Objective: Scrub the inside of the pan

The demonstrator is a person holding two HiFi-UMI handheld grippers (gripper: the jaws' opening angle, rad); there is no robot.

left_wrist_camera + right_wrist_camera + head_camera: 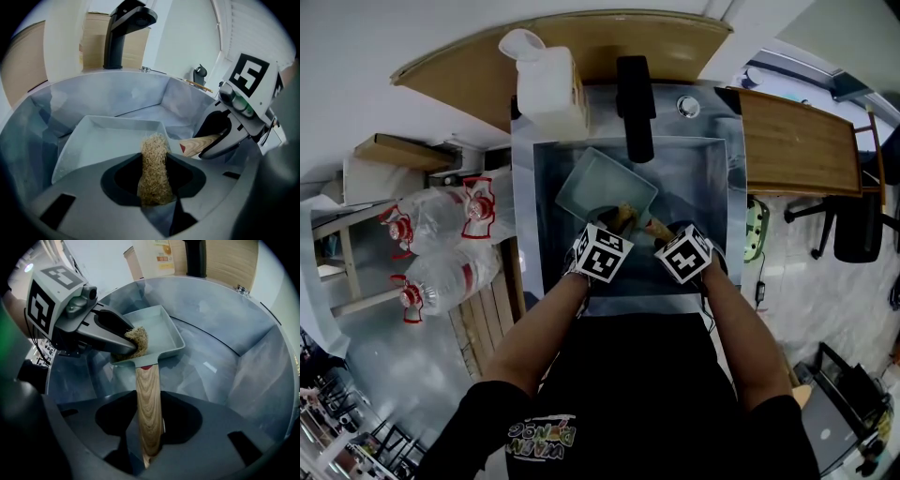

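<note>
Right gripper view: rectangular pan (pixel 161 329) lay in sink (pixel 243 338), wooden handle (pixel 146 385) pinched by right gripper (pixel 150 427), long axis running away. Left gripper (pixel 124 344), clamping fibre scrubber (pixel 138 338), sat at pan's handle-end rim, interior beyond.

Head view: jaws of left gripper (pixel 615 229) and right gripper (pixel 664 234) sit under their marker cubes (pixel 602 253), pan (pixel 600 183) near corner and most of wooden handle (pixel 655 225) covered too. Right gripper view: scrubber (pixel 138 339) half behind left gripper's jaw, faucet (pixel 196 258) cut off at top edge, box (pixel 161 254) label print too small.
</note>
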